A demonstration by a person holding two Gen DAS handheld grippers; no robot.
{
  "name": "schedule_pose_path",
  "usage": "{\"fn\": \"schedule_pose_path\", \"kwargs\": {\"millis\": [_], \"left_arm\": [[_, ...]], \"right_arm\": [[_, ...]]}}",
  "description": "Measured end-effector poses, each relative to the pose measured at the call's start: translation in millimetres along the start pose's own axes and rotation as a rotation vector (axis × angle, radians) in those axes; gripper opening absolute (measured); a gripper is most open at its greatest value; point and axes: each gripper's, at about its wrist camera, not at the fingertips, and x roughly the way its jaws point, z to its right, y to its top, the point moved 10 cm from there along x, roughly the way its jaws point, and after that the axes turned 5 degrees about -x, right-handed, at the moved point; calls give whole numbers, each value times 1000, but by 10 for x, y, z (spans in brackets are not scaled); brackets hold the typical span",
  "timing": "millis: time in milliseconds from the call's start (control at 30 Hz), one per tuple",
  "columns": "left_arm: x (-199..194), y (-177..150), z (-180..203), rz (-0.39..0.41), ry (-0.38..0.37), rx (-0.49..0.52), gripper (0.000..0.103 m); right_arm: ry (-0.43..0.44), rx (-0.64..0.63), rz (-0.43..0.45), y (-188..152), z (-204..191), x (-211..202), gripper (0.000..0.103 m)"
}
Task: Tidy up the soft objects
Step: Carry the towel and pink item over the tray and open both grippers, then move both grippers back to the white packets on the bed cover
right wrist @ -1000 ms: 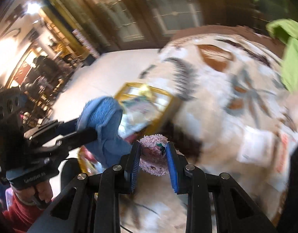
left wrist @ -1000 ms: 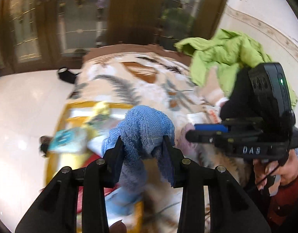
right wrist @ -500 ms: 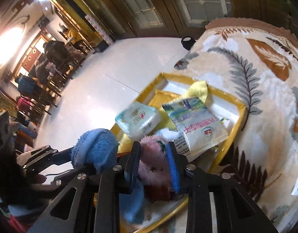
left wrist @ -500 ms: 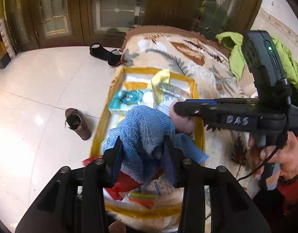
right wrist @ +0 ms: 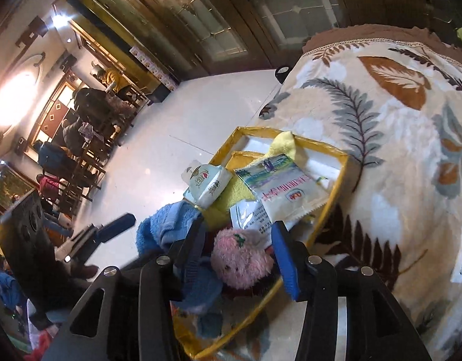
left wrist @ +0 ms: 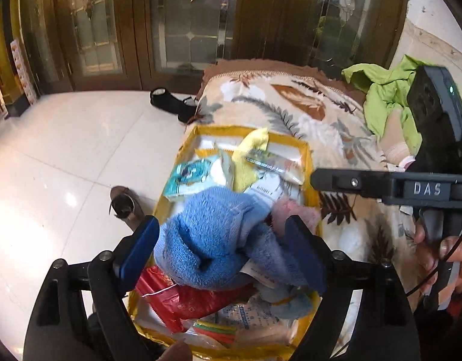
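Both tongs have spread apart since half a second ago.
Left tongs [left wrist: 222, 240] gape around blue towel [left wrist: 213, 240]; right tongs [right wrist: 240, 245] stand wide about pink plush toy [right wrist: 241, 260], both in yellow-rimmed box [right wrist: 333, 201].

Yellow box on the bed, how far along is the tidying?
Done: blue towel and pink plush lie in the yellow box, both hand-held grippers open around them, left and right. In hand: nothing. Left: the green garment remains on the blanket.
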Motion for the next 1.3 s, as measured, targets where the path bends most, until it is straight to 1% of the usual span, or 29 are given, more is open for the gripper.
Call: {"fn": "schedule_pose_path", "kwargs": {"millis": [133,267,367,567,733,1033,1300], "left_arm": [[-104,46,149,20,-7,24,86],[-145,97,396,54,15,66,86],[-138,110,594,65,22,98,86],[-38,141,1008,56,-21,119,86],[25,163,1254,62,-21,139,86],[177,138,1688,59,-30,195,86],[300,112,1819,45,-22,199,86]], "right_arm": [[8,10,23,-75,52,-250,49],[-16,22,58,-170,187,-549,49],[-50,44,84,-246,363,-758,52],[-98,102,118,-415,725,-1108,52],[-140,163,135,-569,1052,-1336,52],[-182,231,153,-768,1397,-1594,52],[-191,261,150,-868,1525,-1648,52]]}}
